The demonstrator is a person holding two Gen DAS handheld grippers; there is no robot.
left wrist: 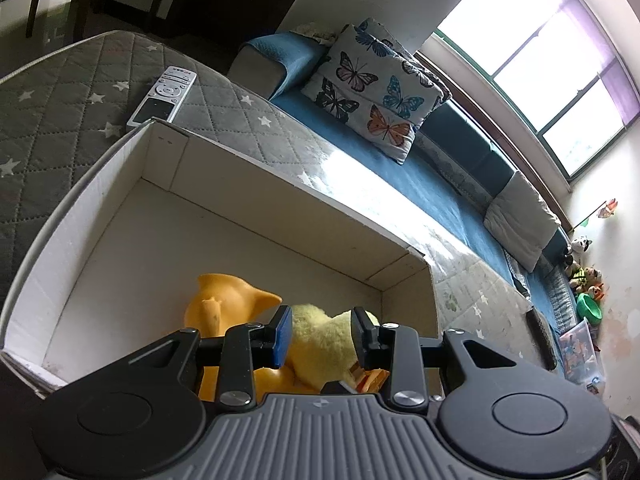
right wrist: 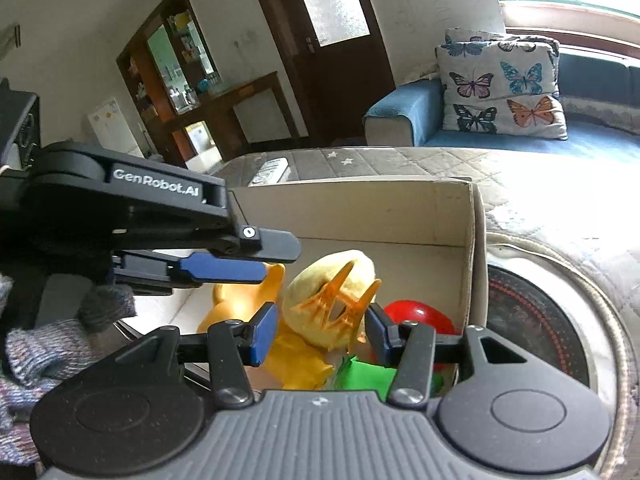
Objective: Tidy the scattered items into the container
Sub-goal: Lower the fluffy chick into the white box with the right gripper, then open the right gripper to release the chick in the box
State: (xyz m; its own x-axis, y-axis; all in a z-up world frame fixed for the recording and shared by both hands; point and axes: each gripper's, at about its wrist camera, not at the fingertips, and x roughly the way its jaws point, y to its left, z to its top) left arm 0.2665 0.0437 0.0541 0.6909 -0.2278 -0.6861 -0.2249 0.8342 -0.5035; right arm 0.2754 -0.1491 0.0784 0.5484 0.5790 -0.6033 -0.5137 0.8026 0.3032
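Left wrist view: left tongs (left wrist: 320, 334) spread over the box (left wrist: 280, 216), straddling a yellow plush (left wrist: 320, 344) without pinching; orange toy (left wrist: 232, 304) alongside, inside. Remote (left wrist: 163, 95) on the quilt (left wrist: 60, 120) behind the box; butterfly pillow (left wrist: 376, 96) on the sofa.

Right wrist view: right tongs (right wrist: 320, 336) spread, empty, above the plush (right wrist: 320, 288), orange clip (right wrist: 336, 300), red ball (right wrist: 420, 316), green item (right wrist: 368, 376) in the box. Left tongs (right wrist: 224, 270) cross in front.

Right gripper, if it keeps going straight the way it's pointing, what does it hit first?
Most likely the orange hair claw clip, which sits between the right gripper fingers, resting against the yellow plush toy inside the cardboard box. Depth is hard to judge, so the plush could come first.
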